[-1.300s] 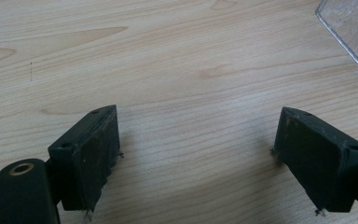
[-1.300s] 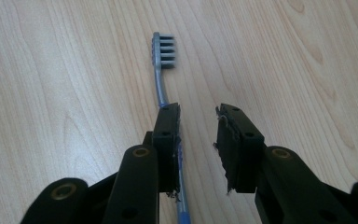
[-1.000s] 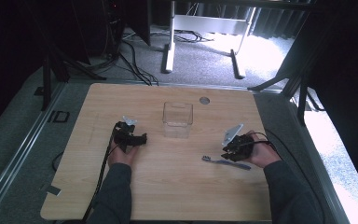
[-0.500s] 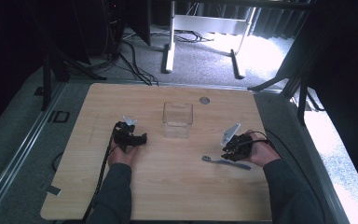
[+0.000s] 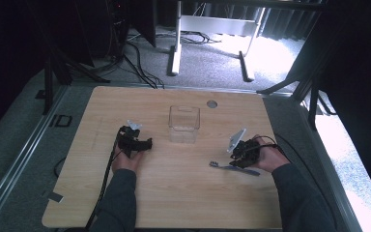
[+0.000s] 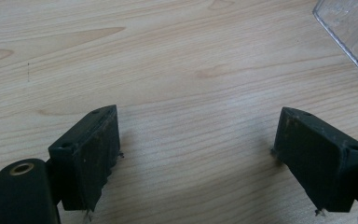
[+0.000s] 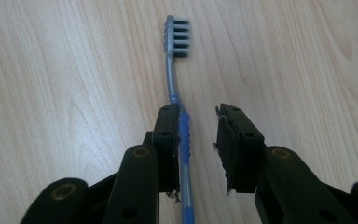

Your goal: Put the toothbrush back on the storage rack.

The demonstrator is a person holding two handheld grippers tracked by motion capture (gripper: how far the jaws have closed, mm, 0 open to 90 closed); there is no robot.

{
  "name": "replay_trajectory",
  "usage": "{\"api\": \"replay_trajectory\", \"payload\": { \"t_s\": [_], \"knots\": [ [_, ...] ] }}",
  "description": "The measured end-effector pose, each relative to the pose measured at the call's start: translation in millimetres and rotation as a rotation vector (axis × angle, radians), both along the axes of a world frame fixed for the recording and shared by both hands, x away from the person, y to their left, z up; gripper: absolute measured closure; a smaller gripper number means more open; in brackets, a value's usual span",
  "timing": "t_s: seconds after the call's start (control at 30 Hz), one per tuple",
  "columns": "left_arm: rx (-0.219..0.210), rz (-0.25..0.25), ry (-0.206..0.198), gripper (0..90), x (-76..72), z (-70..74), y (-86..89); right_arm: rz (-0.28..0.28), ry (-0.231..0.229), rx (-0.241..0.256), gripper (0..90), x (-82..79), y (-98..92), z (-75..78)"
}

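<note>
Toward the left edge of the table (image 5: pixel 96 193), the left claw (image 5: pixel 144 143) rests low over bare wood, its jaws spread wide with nothing between them. A corner of the clear plastic box (image 5: pixel 184 123) shows at the upper right of the left gripper view; on the table the box stands at the middle, nearer the far edge, well apart from both claws.

Right of the box and closer to the near edge lies the toothbrush (image 7: pixel 175 79), flat on the wood. Its long axis runs almost straight along the right claw's (image 7: pixel 198 140) own line of reach, bristled head pointing away, blue handle passing back between the jaws. Those jaws stand apart: the blue grip lies against the left jaw's inner face, while a clear gap remains to the other jaw. The right hand is the nearer one by far, so the pick falls to it, and closing around the handle looks like what remains.
</note>
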State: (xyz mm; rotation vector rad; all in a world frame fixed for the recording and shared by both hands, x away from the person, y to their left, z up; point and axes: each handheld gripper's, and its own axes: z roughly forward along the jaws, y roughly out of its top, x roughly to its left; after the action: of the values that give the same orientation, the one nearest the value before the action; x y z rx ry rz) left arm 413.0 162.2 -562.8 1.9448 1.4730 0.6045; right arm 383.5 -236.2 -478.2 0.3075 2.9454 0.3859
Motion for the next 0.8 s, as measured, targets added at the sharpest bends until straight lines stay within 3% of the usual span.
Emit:
{"api": "replay_trajectory", "payload": {
  "t_s": [0.8],
  "knots": [
    [-0.001, 0.000, 0.000, 14.8, 0.2, 0.0, -0.3, 0.002, 0.055, -0.069, 69.0, 3.9, -3.1, -9.5]
  ]
}}
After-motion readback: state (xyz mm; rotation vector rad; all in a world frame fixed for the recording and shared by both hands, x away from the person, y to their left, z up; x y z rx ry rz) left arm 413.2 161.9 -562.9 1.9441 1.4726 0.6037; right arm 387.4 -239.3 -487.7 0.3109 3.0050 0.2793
